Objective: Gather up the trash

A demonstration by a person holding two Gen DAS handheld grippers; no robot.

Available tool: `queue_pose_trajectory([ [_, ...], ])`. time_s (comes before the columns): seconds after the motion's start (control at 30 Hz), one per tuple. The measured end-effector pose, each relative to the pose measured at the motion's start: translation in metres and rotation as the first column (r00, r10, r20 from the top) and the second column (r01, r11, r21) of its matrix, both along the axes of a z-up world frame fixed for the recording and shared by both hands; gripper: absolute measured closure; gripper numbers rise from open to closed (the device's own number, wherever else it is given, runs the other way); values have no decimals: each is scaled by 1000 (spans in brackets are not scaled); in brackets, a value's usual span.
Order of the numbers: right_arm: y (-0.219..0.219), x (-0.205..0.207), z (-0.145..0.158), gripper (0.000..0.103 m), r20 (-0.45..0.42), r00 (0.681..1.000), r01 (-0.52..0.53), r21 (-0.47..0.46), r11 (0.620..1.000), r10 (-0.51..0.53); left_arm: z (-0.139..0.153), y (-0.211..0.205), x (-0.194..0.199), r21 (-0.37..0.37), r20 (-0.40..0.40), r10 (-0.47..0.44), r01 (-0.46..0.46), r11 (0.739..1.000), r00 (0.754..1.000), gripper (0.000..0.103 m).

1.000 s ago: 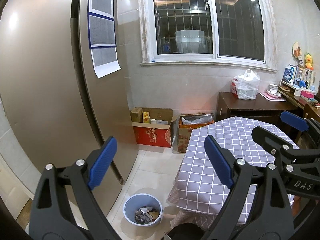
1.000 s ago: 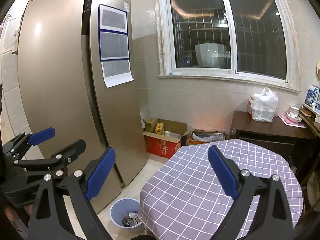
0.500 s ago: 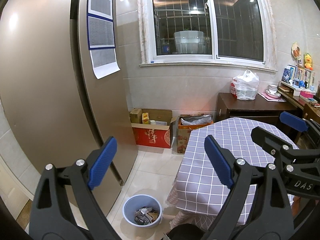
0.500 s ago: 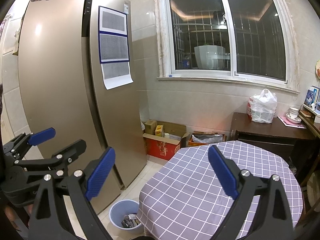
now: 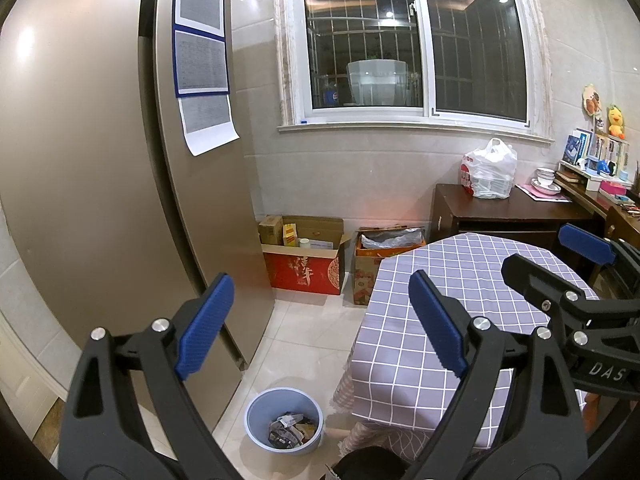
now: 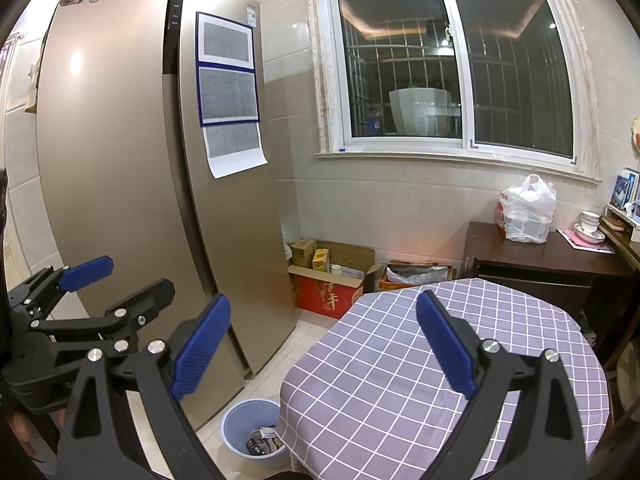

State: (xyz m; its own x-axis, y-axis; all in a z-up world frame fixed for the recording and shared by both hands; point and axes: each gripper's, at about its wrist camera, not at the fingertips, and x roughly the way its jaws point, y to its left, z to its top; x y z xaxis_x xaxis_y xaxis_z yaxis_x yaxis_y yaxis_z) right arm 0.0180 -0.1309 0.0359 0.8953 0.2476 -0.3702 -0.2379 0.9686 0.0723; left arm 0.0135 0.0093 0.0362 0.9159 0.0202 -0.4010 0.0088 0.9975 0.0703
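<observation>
A pale blue waste bin (image 5: 283, 421) stands on the floor between the fridge and the table, with crumpled wrappers (image 5: 287, 432) inside; it also shows in the right wrist view (image 6: 251, 432). My left gripper (image 5: 320, 320) is open and empty, held high above the bin. My right gripper (image 6: 322, 340) is open and empty above the table with the purple checked cloth (image 6: 400, 380). Each gripper shows in the other's view: the right one (image 5: 576, 276) at the right, the left one (image 6: 92, 284) at the left. No loose trash shows on the cloth.
A tall bronze fridge (image 5: 100, 200) fills the left. Open cardboard boxes (image 5: 306, 260) sit against the wall under the window. A dark wood sideboard (image 5: 504, 210) holds a white plastic bag (image 5: 488, 170) and bowls (image 5: 544, 180). Tiled floor (image 5: 304, 344) lies between fridge and table.
Both grippers have stayed open and empty. The views have drifted only slightly; the bin sits a little lower in the right wrist view.
</observation>
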Motion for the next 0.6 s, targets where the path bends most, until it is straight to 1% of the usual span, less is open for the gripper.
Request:
queue_pose_trajectory([
  [0.6, 4, 0, 0, 11, 2, 1000, 4, 0, 1000, -4, -1, -2, -1, 0, -6, 0, 0, 1000, 1000, 16],
])
